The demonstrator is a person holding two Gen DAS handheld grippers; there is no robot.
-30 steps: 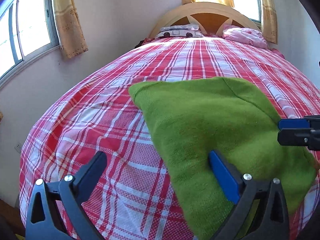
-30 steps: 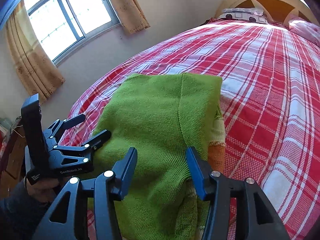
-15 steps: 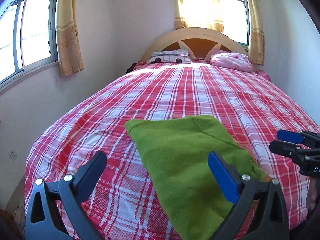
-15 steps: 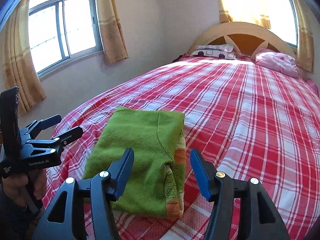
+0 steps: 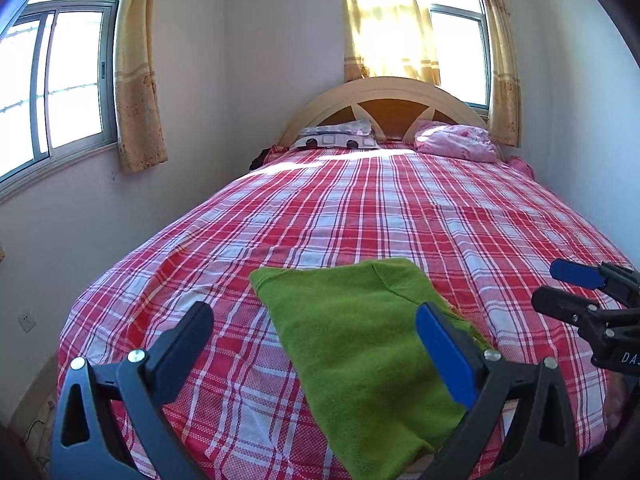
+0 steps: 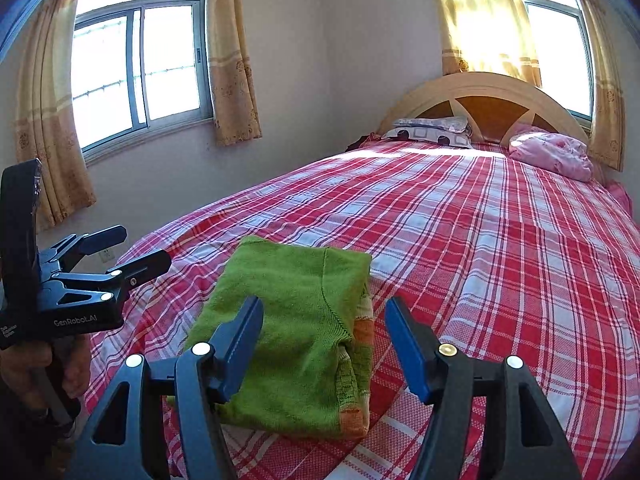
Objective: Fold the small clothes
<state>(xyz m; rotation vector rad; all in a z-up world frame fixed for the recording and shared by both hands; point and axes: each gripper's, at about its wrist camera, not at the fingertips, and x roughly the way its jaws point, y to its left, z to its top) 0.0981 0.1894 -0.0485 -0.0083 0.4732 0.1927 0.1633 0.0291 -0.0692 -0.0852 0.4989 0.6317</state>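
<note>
A folded green knit garment point(image 5: 360, 344) lies flat on the red plaid bed point(image 5: 400, 208) near its foot edge. In the right wrist view the garment point(image 6: 292, 328) shows orange and pale stripes along its right folded side. My left gripper point(image 5: 312, 332) is open and empty, held above and behind the garment; it also shows at the left of the right wrist view point(image 6: 124, 248). My right gripper point(image 6: 324, 332) is open and empty, raised above the garment's near end; it also shows at the right of the left wrist view point(image 5: 568, 284).
A patterned pillow point(image 5: 340, 138) and a pink pillow point(image 5: 456, 142) lie against the curved headboard point(image 5: 388, 96). A wall with a curtained window point(image 6: 140, 68) runs close along the bed's left side. A wall socket point(image 6: 106, 255) is low on that wall.
Both grippers have pulled back and up from the garment, which now looks smaller and lies untouched. The view has tilted up toward the headboard and windows.
</note>
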